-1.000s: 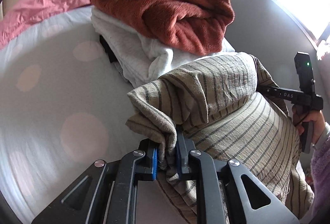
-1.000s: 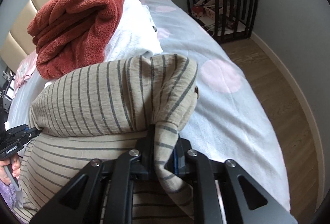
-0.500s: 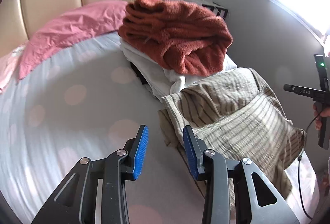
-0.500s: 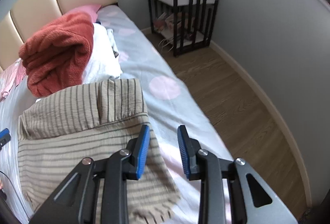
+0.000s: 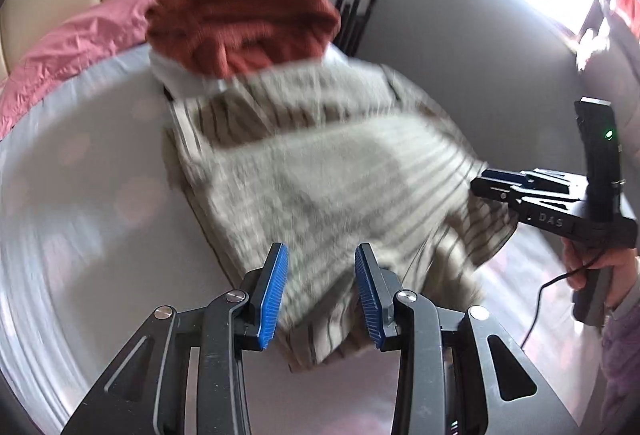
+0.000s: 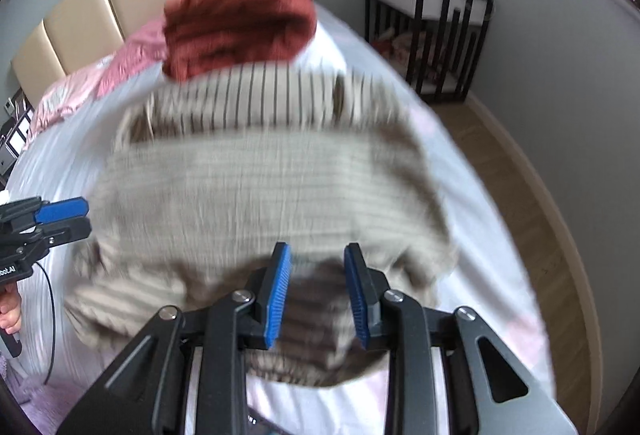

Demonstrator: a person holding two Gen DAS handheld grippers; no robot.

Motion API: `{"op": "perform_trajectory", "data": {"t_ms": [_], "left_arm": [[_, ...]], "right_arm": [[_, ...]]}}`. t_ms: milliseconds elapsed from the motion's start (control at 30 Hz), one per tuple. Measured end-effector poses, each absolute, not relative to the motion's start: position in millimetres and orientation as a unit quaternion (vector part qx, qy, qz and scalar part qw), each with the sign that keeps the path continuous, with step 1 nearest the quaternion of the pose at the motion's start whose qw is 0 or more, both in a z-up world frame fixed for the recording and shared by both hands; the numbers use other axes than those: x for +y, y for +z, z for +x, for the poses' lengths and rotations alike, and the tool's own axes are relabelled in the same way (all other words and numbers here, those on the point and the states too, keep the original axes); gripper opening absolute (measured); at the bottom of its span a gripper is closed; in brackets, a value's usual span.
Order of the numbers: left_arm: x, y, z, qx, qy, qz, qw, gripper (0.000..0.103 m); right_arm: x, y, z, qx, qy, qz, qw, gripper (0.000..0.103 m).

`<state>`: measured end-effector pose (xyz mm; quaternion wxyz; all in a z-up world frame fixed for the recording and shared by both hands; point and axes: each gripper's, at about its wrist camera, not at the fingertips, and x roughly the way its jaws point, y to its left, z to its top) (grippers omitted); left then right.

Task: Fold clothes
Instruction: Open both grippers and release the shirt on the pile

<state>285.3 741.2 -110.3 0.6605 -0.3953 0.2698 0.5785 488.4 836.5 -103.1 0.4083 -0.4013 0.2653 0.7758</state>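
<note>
A beige striped garment (image 5: 320,187) lies on the bed, its far part folded over toward me; the picture is motion-blurred. My left gripper (image 5: 322,287) hovers open above the garment's near left edge, with cloth showing between the blue pads (image 5: 276,291) but not pinched. My right gripper (image 6: 316,283) is open too, over the near right edge, pads (image 6: 280,287) apart and off the cloth. Each gripper shows in the other view: the right gripper (image 5: 480,187) beside the garment's right side, the left gripper (image 6: 86,221) at its left side, both with a hand on the handle.
A rust-red towel (image 5: 240,27) tops a white folded stack (image 5: 180,79) just beyond the garment. A pink pillow (image 5: 68,51) and padded headboard (image 6: 120,7) lie behind. To the right, the bed edge drops to wooden floor (image 6: 520,171) by a black-framed nightstand (image 6: 432,19).
Both grippers were shut on the garment's corners, laid the fold down, let go, then drew back toward the near edge and rose.
</note>
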Motion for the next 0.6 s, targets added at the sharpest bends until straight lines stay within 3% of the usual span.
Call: {"op": "perform_trajectory", "data": {"t_ms": [300, 533, 600], "left_arm": [[731.8, -142.6, 266.3, 0.281, 0.574, -0.438, 0.633, 0.039], [701.5, -73.8, 282.2, 0.287, 0.6, -0.333, 0.669, 0.041], [690.1, -49.4, 290.3, 0.277, 0.611, -0.303, 0.677, 0.054]], "right_arm": [[819.2, -119.9, 506.8, 0.286, 0.769, -0.395, 0.413, 0.028], [782.7, -72.2, 516.2, 0.258, 0.782, -0.373, 0.428, 0.028], [769.5, -51.5, 515.3, 0.254, 0.787, -0.354, 0.438, 0.028]]}}
